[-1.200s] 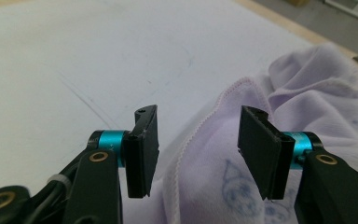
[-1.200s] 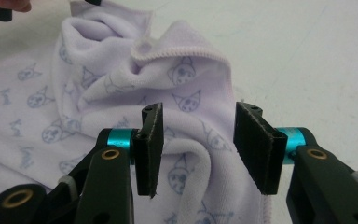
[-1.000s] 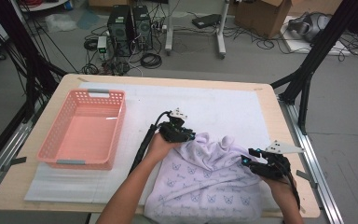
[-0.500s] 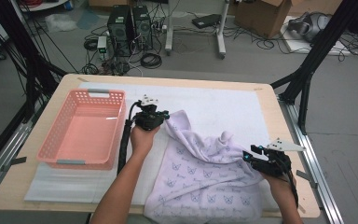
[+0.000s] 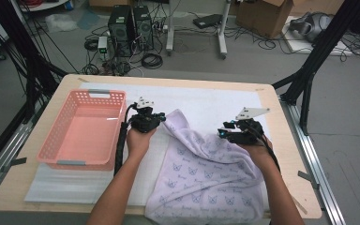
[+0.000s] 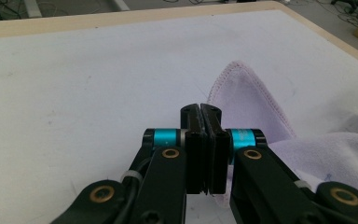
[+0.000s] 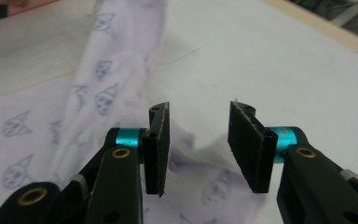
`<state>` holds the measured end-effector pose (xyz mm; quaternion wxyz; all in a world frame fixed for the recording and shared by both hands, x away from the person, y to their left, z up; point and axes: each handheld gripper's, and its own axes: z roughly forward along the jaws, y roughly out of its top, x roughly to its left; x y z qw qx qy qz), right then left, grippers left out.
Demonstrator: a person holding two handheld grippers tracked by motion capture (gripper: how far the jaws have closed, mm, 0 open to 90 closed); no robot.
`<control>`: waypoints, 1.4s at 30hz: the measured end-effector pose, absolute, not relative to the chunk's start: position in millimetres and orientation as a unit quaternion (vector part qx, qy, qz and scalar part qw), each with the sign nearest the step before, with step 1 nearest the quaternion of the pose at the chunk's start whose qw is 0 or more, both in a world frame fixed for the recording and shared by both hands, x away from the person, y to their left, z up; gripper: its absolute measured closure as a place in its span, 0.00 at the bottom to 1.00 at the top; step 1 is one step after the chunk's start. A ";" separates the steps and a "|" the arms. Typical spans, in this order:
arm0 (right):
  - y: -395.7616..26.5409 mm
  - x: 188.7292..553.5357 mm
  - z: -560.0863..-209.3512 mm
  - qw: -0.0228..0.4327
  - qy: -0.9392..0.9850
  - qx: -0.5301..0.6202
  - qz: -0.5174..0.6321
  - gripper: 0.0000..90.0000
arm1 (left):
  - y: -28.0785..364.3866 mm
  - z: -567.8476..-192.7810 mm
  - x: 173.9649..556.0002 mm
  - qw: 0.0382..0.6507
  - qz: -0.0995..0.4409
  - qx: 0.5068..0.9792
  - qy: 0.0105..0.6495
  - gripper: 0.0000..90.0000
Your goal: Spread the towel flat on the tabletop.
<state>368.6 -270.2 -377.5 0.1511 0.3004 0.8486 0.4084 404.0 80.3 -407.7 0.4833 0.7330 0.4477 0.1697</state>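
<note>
Pale lilac towel (image 5: 206, 173) printed with small cat faces, rumpled, spread over the table's near right area, near edge hanging off the table edge, one stitched corner (image 6: 242, 88) drawn out flat toward far left.

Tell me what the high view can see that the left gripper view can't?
The high view alone takes in the pink basket, the right tool with its jaws apart over the cloth, both forearms, and the computers on the floor beyond the table. The left gripper view alone gives a close look at the left tool: its jaws are shut, and a stitched corner of the cloth lies just beside and behind them. Both take in the lilac cloth and the white table cover.
</note>
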 end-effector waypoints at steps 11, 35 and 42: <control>-271.1 383.9 -387.4 0.148 0.878 0.306 0.338 0.97 | 83.7 -408.9 404.6 0.487 0.164 0.730 0.450 0.98; -344.1 443.0 -371.0 0.339 0.707 0.495 0.373 0.77 | 94.4 -414.0 407.1 0.495 0.217 0.679 0.497 0.57; -351.5 416.3 -383.1 0.271 0.742 0.473 0.390 0.70 | 90.3 -428.0 393.3 0.480 0.178 0.712 0.480 0.56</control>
